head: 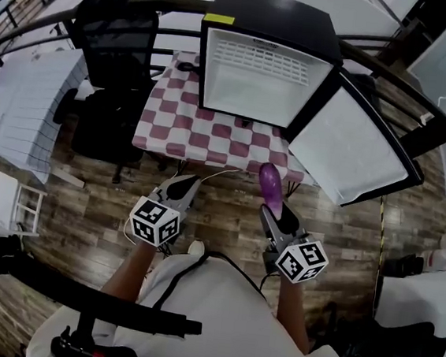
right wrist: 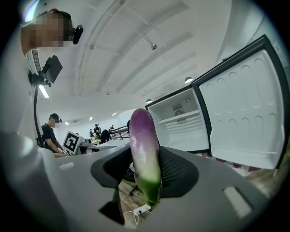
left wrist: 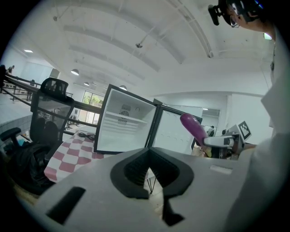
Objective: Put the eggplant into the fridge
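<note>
Head view: we have the right claw (head: 270, 209) clamped on the eggplant (head: 270, 185). The grip is at the lower end, w/ the purple tip sticking out fwd. The fridge (head: 261, 75) stands on a surface (head: 182, 126) covered in red-and-white check. Its cavity faces us, and the fridge door (head: 352, 152) is swung wide to the right. The eggplant hangs over the wood floor (head: 85, 207), just short of the surface edge and not yet inside. The cavity lies ahead & a bit left of the tip. The left claw (head: 184, 184) sits farther left w/ nothing in it, so the right hand is the loaded one and we judge it does the placing.

Left gripper view: the left claw (left wrist: 150, 174) has its jaws drawn all but together, w/ only a thin slit and nothing in it. Beyond it we see the fridge (left wrist: 124, 127) open and white inside. The eggplant (left wrist: 194, 128) is off to the right, tilted, w/ its tip up toward the fridge door (left wrist: 174, 131).

Right gripper view: the right claw (right wrist: 145, 174) is closed onto the eggplant (right wrist: 144, 149), pads pressing both sides. The green stem end is low btw the jaws and the purple end points away. The long axis runs approx in line w/ the claw. The fridge (right wrist: 181, 124) shows just right of the tip, w/ the fridge door (right wrist: 242, 113) farther right.

We judge the next move is a fwd reach, tip first, steering into the cavity and clear of the door edge.
</note>
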{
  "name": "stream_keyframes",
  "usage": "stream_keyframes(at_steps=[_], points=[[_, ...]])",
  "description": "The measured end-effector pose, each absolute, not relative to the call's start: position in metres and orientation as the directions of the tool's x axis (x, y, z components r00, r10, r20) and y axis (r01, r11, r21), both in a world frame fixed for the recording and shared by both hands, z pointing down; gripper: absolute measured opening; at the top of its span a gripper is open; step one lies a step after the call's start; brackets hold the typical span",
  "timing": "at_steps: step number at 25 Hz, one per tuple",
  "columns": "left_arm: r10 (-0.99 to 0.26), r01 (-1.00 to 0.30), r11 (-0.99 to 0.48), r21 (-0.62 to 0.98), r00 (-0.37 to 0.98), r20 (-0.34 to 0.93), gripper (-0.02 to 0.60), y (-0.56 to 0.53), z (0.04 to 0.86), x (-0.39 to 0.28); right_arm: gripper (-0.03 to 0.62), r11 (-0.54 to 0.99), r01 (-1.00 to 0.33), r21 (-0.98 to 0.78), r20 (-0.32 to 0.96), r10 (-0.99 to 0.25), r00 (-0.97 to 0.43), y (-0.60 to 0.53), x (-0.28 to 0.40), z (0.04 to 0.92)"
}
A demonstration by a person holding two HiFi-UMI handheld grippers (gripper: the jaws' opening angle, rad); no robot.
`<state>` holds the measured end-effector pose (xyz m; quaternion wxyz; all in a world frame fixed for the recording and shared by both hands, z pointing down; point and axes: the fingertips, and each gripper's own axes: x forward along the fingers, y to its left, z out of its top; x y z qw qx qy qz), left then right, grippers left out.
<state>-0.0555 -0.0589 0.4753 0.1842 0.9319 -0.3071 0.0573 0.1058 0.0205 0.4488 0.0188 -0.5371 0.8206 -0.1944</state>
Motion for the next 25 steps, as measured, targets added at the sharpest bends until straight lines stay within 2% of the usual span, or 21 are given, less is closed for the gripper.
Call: stream_keyframes(at_steps=[16, 25], points=[[-0.55, -0.607, -0.721, 0.333, 0.794, 0.258, 0.005, -0.092, 0.5, -0.102, 0.195, 0.315, -0.881, -0.354, 0.205, -0.892, -0.402, -0.019, 0.079, 0.462], [-0.544, -0.608, -0.722, 0.329, 0.794, 0.273, 0.005, -0.102, 0.502, -0.097, 0.195, 0.328, -0.864, -0.383, 0.21, -0.88, -0.427, -0.034, 0.07, 0.472]])
